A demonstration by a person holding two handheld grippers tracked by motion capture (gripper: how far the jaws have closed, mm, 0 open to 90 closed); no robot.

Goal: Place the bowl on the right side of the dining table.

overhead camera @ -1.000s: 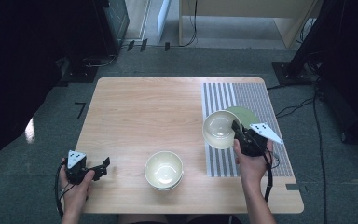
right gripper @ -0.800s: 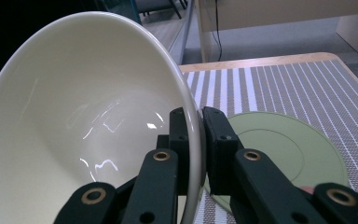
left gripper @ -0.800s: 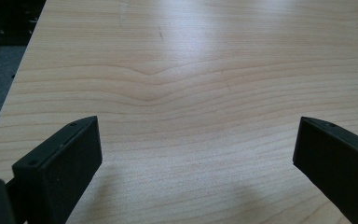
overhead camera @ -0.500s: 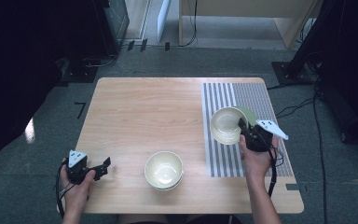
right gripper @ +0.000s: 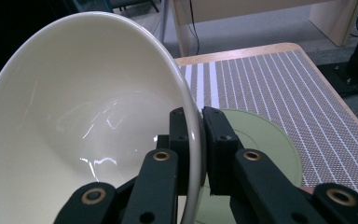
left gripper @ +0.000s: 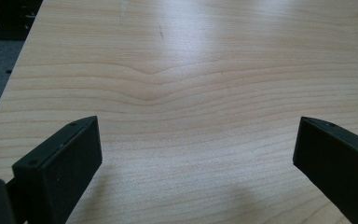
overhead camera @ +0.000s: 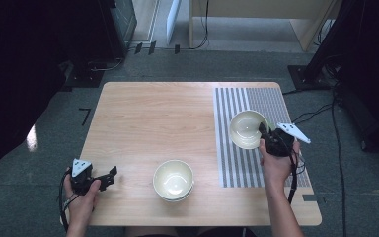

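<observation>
Over the striped mat (overhead camera: 256, 106), right tongs (right gripper: 193, 140) clamp a tilted cream bowl's (overhead camera: 246, 129) rim; left tongs (overhead camera: 109, 174) rest released on the surface (overhead camera: 158, 118).

On my table (overhead camera: 143, 123), the mat (overhead camera: 256, 98) covers the right part. A stack of bowls (overhead camera: 173, 179) sits near the front edge, about centre. My left gripper (overhead camera: 109, 174) is at the front left corner. My right gripper (overhead camera: 262, 129) pinches a bowl (overhead camera: 246, 129) over the mat, with a plate (right gripper: 261, 140) behind it.
</observation>
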